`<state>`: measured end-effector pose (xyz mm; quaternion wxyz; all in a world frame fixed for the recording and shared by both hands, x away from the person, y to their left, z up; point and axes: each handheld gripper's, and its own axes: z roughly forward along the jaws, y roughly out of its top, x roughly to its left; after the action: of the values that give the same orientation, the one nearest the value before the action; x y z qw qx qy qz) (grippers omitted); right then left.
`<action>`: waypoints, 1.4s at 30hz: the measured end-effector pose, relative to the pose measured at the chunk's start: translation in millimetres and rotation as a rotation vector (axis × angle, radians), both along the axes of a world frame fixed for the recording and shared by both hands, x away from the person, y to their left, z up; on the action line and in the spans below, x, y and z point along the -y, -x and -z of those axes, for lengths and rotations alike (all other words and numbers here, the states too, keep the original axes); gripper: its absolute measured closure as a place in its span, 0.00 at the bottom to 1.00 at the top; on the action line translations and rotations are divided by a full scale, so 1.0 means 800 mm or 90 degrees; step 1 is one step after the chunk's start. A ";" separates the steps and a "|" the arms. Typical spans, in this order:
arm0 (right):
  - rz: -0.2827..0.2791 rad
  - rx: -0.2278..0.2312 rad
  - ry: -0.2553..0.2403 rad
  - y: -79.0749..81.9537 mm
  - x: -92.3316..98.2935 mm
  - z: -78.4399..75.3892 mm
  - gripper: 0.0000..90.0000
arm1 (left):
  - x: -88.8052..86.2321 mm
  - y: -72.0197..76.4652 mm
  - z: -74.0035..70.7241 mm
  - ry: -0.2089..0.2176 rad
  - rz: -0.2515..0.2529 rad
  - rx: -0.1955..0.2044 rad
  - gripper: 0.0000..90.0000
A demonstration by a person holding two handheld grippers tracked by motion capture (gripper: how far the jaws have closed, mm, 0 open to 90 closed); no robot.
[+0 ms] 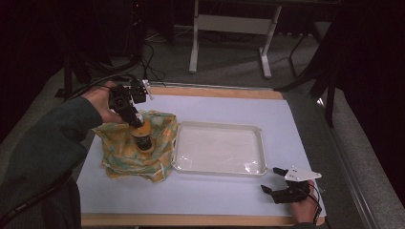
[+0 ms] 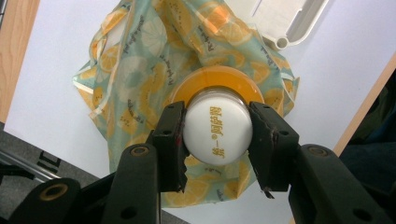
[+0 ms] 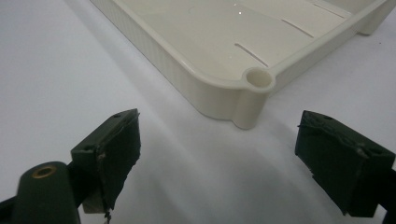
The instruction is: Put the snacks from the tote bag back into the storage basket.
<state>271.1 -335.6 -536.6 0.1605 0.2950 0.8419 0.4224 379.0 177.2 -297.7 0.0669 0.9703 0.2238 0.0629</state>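
— Orange bottle with a white cap: where does it sit against the left claw?

— Right between the jaws. Both pads press on the cap's sides, one each side, so the left claw is clamped on the cap, reaching down from above.

— And the bottle itself?

— Upright in the high view, rising out of a lemon-print cloth that bunches around its base, at the left of the white mat.

— What lies beside it?

— A cream tray, just right of the cloth.

— And the right claw?

— Well apart from the bottle, low by the mat's near right corner. Its jaws stand wide with nothing between them, pointing at the tray's corner
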 end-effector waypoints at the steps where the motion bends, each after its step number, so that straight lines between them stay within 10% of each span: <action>1: 0.000 0.000 0.000 0.000 0.000 0.000 0.15 | 0.001 0.001 -0.003 -0.007 0.006 -0.002 0.66; 42: -0.001 0.000 -0.001 0.000 0.000 0.000 0.15 | 0.044 0.022 -0.049 -0.039 0.067 0.017 0.66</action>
<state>270.9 -335.8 -536.6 0.1598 0.2948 0.8418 0.4231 361.3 142.1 -258.8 0.0434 0.9813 0.1698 0.0794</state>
